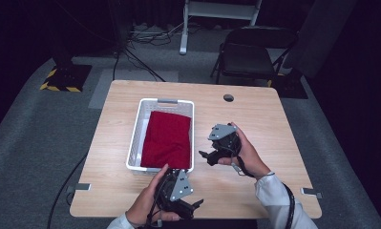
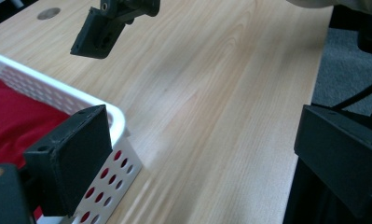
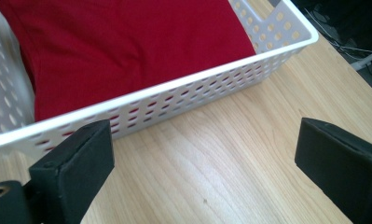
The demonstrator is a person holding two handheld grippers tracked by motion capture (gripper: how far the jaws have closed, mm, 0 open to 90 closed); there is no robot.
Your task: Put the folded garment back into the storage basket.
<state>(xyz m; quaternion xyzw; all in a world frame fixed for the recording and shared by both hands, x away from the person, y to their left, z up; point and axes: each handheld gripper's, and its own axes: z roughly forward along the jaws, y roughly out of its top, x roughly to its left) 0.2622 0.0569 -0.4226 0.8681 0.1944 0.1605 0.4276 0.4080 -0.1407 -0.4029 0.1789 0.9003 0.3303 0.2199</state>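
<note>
Wooden table (image 1: pixel 255 124), folded red cloth (image 1: pixel 167 138)

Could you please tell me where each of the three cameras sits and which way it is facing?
High view: above the person's side, looking forward and down at the table; both hands with tools show.
Left gripper view: on the left tool, facing across the table; its jaws and the right tool show.
Right gripper view: on the right tool, facing the white basket; its jaws show.
All share the basket holding red cloth.

High view sits above the near edge, looking forward and down over the whole table (image 1: pixel 255 124). Both gripper views hover low and close, sharing the basket (image 1: pixel 136 131) at their left.
</note>
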